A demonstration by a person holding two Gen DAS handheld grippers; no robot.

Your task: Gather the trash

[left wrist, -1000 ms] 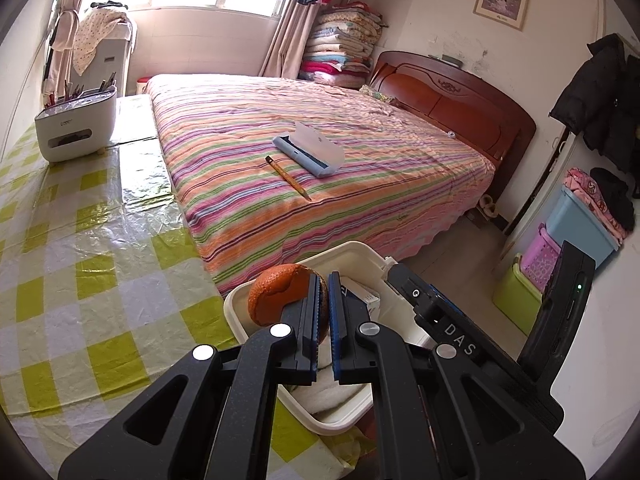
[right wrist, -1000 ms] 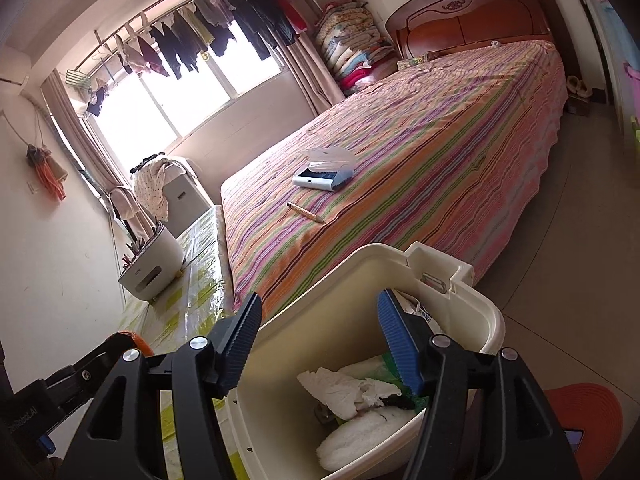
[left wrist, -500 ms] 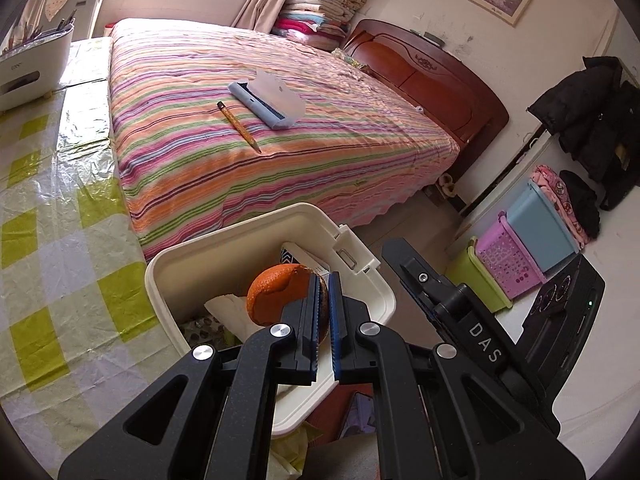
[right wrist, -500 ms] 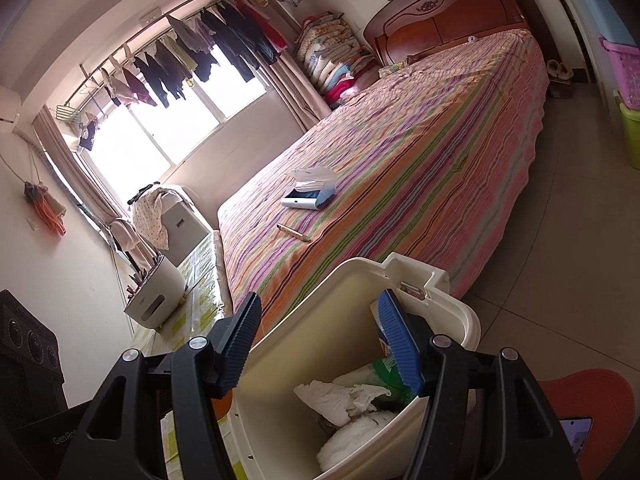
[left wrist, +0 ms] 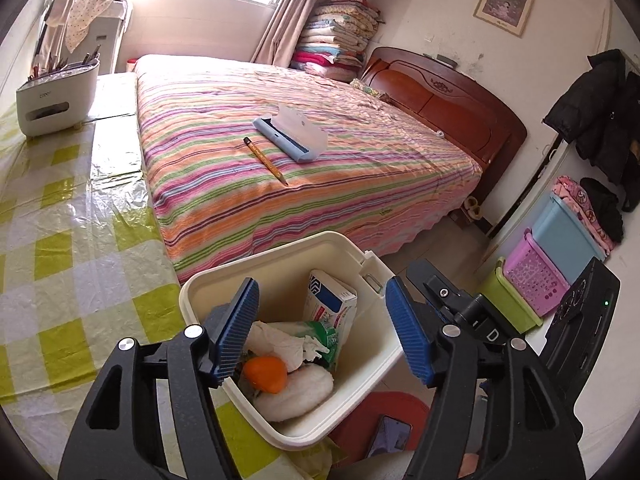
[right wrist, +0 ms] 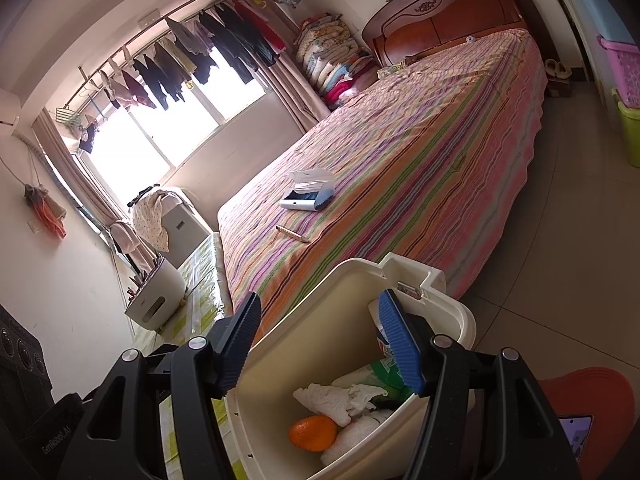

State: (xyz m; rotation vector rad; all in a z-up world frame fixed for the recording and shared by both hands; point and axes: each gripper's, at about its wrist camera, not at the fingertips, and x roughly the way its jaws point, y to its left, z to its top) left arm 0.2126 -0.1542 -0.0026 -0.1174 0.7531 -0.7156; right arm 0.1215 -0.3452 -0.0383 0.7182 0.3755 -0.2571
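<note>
While the left hand-held gripper (left wrist: 322, 330) hangs above the cream trash bin (left wrist: 280, 248), its jaws have just been opening and now stand wide with nothing between them; the orange peel (left wrist: 265, 373) lies in the bin, at about seven o'clock of its opening, on crumpled white tissue (left wrist: 280, 344) and beside a green wrapper (left wrist: 324, 336) and a small carton (left wrist: 330, 300). The right hand-held gripper (right wrist: 318, 346) straddles the bin's near rim, jaws part open. Whether its pads press the wall cannot be told from either view, though it looks placed to steady the bin.

The drop appears done, so the step in hand is likely the release and withdrawal. To do it well, the left hand should lift straight up and clear before swinging away, so that an open finger does not catch the rim at nine o'clock and tip the bin, which overhangs the edge of the counter (left wrist: 80, 240). The right hand should keep the bin level until the left is clear.

No further trash shows on the counter's checked cloth. A pencil (left wrist: 266, 160) and a blue case (left wrist: 288, 140) lie on the striped bed (left wrist: 360, 168) at twelve o'clock, well apart from the bin; they look like belongings, not rubbish.
</note>
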